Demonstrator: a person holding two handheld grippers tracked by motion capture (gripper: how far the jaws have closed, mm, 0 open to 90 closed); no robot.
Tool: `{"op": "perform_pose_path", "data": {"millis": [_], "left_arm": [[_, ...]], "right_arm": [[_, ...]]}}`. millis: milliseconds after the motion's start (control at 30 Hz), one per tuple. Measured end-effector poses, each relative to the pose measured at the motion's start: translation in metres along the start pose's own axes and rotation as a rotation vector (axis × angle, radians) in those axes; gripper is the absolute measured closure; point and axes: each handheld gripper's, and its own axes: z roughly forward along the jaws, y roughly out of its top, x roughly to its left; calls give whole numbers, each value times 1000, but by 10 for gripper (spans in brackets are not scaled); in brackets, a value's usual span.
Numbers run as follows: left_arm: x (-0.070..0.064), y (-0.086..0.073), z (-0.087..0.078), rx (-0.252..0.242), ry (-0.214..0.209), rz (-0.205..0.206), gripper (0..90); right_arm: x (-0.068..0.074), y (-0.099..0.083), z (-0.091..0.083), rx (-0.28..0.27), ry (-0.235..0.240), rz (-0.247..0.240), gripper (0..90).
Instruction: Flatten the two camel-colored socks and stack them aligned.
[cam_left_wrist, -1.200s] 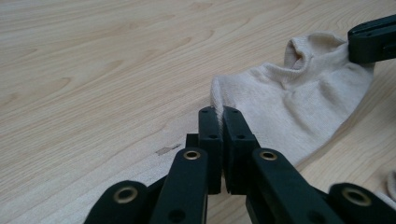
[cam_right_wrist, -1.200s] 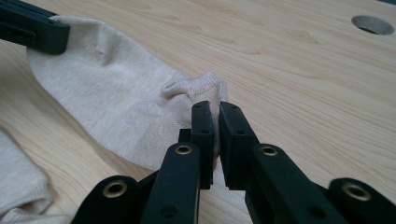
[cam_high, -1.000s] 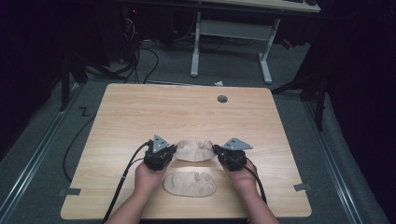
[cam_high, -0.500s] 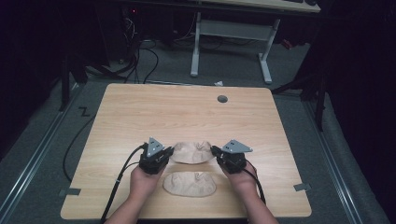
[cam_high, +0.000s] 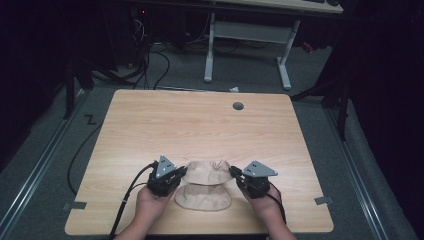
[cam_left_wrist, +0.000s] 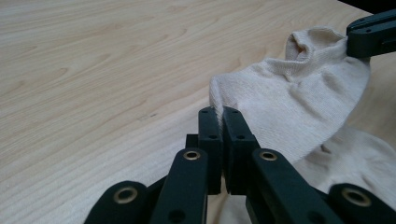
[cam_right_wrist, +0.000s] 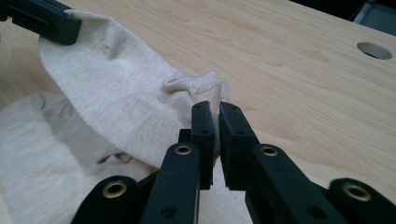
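A beige sock (cam_high: 207, 172) hangs stretched between my two grippers, a little above the table. My left gripper (cam_high: 184, 172) is shut on one end of the sock (cam_left_wrist: 299, 102), its tips (cam_left_wrist: 223, 112) pinching the fabric edge. My right gripper (cam_high: 232, 172) is shut on the cuff end (cam_right_wrist: 201, 84), where its tips (cam_right_wrist: 215, 106) close on the fabric. A second beige sock (cam_high: 202, 197) lies flat on the table just nearer the person, partly under the held one (cam_right_wrist: 116, 88). Each gripper view also shows the other gripper's jaw on the far end of the sock.
The light wooden table (cam_high: 200, 125) has a round cable hole (cam_high: 238, 106) at its far right. Cables trail from both grippers off the near edge. Beyond the table stand a white desk frame (cam_high: 247, 35) and floor cables.
Both grippers have drawn back toward the person with the sock held between them, so it now overlaps the far edge of the flat sock.
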Motion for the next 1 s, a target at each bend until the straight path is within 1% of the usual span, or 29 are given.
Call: {"op": "perform_pose_path", "data": {"millis": [33, 67, 133, 167, 233, 300, 333, 367, 400, 433, 500, 567, 700, 767, 867, 933, 1000], "left_arm": [[-2, -1, -4, 7, 0, 16, 875], [-2, -1, -4, 7, 0, 16, 874], [-5, -4, -9, 21, 0, 31, 874], [-8, -8, -13, 22, -6, 25, 874], [-9, -10, -15, 19, -8, 19, 874], [-11, -13, -18, 27, -8, 29, 874], [-12, -16, -19, 27, -8, 31, 874], [-14, -21, -21, 37, -14, 29, 873], [-14, -21, -21, 37, -14, 29, 873], [-15, -25, -23, 44, -23, 16, 874], [-16, -28, -23, 53, -28, 19, 873], [-18, -31, -23, 62, -29, 26, 872], [-18, -33, -26, 63, -25, 21, 872], [-18, -34, -27, 68, -30, 15, 872], [-19, -36, -28, 78, -28, 28, 872], [-19, -38, -27, 83, -17, 37, 871], [-18, -39, -25, 91, -11, 34, 870]], "right_arm": [[3, -2, -4, 1, 3, -6, 849], [3, -2, -4, 1, 3, -6, 849], [7, -4, -8, 0, 9, -12, 849], [10, -6, -10, 6, 12, -20, 848], [12, -7, -11, 8, 14, -22, 848], [18, -10, -14, 15, 23, -31, 848], [18, -10, -14, 15, 23, -31, 848], [22, -13, -16, 22, 31, -33, 848], [22, -13, -16, 22, 31, -33, 848], [26, -16, -19, 30, 39, -29, 848], [28, -17, -19, 31, 39, -35, 847], [32, -21, -22, 44, 47, -35, 847], [35, -25, -22, 54, 56, -33, 847], [37, -26, -23, 56, 62, -33, 847], [39, -28, -23, 62, 69, -39, 847], [40, -29, -21, 74, 75, -38, 846], [40, -30, -20, 80, 77, -39, 846]]}}
